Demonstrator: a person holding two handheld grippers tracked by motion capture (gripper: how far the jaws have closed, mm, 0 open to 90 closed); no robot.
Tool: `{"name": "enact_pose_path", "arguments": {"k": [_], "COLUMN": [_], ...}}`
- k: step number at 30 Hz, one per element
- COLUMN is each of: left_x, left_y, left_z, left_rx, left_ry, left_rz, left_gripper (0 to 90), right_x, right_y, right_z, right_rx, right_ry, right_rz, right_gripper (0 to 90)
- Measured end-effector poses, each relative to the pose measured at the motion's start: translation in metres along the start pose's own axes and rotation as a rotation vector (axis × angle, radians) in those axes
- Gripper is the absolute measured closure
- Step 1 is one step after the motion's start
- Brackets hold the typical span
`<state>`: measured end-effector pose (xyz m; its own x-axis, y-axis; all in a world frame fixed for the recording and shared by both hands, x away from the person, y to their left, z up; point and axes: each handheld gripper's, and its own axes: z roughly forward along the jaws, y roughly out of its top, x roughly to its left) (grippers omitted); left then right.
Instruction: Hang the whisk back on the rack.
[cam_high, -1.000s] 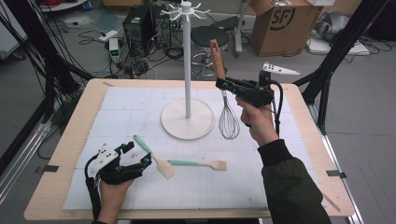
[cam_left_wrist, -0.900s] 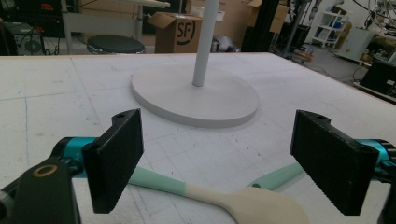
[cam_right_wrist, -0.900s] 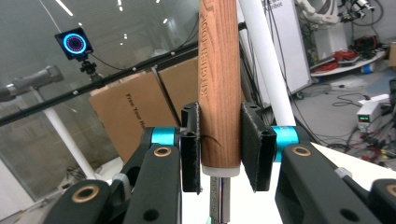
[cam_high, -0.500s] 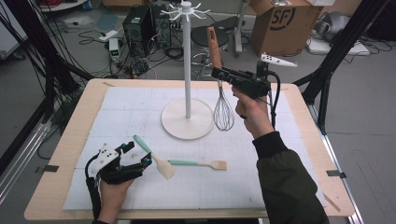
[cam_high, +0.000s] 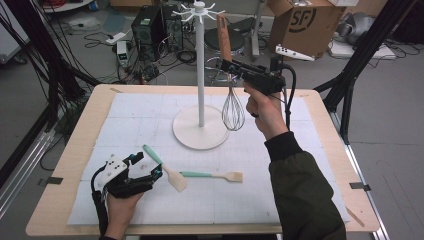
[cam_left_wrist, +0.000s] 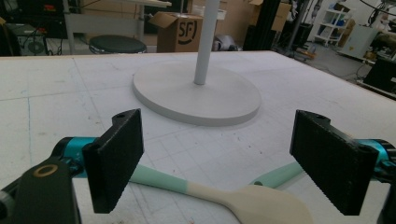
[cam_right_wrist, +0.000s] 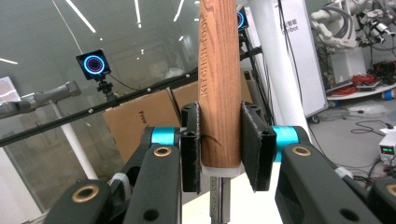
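Your left gripper (cam_high: 145, 172) sits parked near the counter's (cam_high: 75, 200) seven o'clock corner, jaws wide apart with nothing between the pads; in the left gripper view they straddle the pale head of the first spatula (cam_left_wrist: 261, 207) without touching it. That spatula (cam_high: 165, 167) and the second spatula (cam_high: 212, 175) lie flat just at three o'clock of those jaws, handles mint green.

Now the action: your right gripper (cam_high: 227, 64) has lifted over the last second, and the whisk (cam_high: 233, 111) has come up and drifted toward the stand (cam_high: 201, 75), its wire balloon now hanging clear above the base plate's three o'clock rim. The jaws are clamped on the wooden handle (cam_right_wrist: 219, 93), just above its lower end. That reads to me as a carry toward the hooks (cam_high: 200, 11) on top.

Room to move: open air at three o'clock of the pole. The handle top looks close to hook height, though I can't tell the true gap from here. Mind the pole itself.
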<state>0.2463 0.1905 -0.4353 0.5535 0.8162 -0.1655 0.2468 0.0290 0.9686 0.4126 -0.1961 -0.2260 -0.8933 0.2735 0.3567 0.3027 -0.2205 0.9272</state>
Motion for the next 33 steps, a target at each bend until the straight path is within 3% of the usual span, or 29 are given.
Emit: {"name": "enact_pose_path", "arguments": {"k": [6,15,25,33], "left_x": [-0.001,0.001,0.002,0.002], "left_y": [0.000,0.001,0.000,0.000], "left_z": [0.000,-0.001,-0.001,-0.001], "left_rx": [-0.003,-0.004,-0.004,-0.004], "left_ry": [0.000,0.000,0.001,0.000], "left_rz": [-0.002,-0.003,-0.007,-0.007], "left_gripper": [18.1,18.2,18.2,18.2], "right_x": [0.000,-0.002,-0.015,-0.014], "right_y": [-0.003,0.008,0.004,0.002], "right_z": [0.008,0.008,0.011,0.018], "right_rx": [0.015,0.001,0.004,0.016], "right_ry": [0.005,0.002,0.008,0.016], "right_rz": [0.005,-0.005,0.036,0.037], "right_gripper": [71.6,71.6,71.6,71.6]}}
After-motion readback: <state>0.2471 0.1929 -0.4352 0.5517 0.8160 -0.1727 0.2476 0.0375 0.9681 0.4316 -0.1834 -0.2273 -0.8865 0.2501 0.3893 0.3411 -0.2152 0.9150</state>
